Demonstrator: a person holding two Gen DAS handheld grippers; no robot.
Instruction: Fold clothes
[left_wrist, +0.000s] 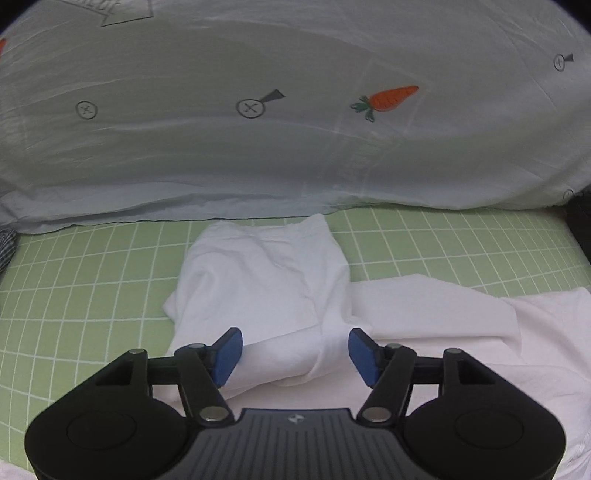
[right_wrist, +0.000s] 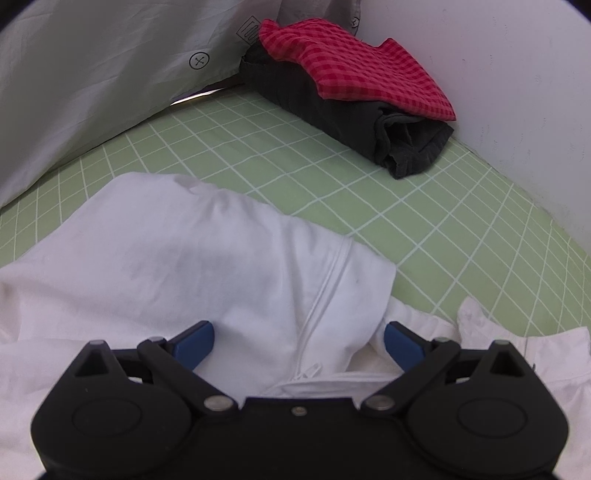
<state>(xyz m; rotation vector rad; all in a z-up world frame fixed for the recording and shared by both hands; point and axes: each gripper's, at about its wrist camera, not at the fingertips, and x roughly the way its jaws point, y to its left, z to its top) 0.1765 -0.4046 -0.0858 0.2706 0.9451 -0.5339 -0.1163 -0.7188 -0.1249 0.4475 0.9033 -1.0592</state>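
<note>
Black grippers (left_wrist: 295, 354), blue-padded jaws, silver pivot screws

A home bedroom: green checked bedsheet (left_wrist: 92, 280), carrot-print quilt (left_wrist: 295, 122), folded clothes (right_wrist: 351, 88).

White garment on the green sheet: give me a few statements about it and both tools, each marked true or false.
1. The left tool is open over the white garment. True.
2. The right tool is shut on a sleeve. False: it is open, cloth between its fingers.
3. The red checked cloth lies on a dark folded garment. True.
4. The green sheet is plain. False: it has a white grid.
</note>
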